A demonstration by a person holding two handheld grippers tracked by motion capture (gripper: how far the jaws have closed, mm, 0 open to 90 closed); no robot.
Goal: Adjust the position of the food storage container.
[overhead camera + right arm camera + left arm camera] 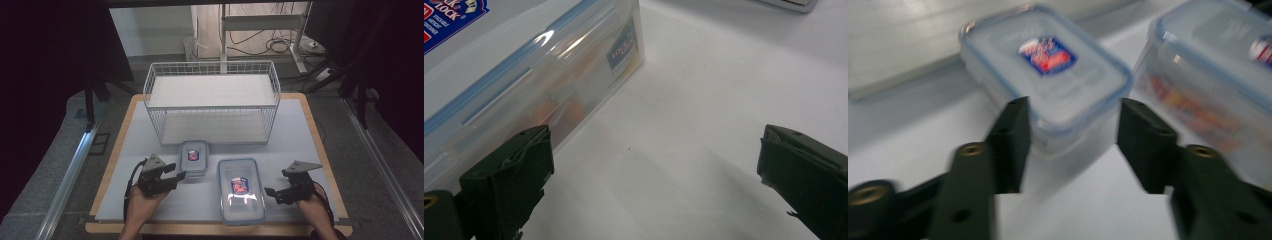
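The left gripper [1073, 142] is closing its fingers [1010, 145] on the small box [1045, 82] before the rack [212, 100]; gripping only a corner, it is risking a slip. The right gripper [654, 185] is gaping empty.

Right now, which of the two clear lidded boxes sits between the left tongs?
The smaller box, the one nearer the wire rack. The left tongs straddle its corner; the larger box lies beside it.

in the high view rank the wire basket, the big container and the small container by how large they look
1. wire basket, by far the largest
2. big container, in front, near the right gripper
3. small container, smallest, although the big one lies nearer the camera, which adds a little to the gap
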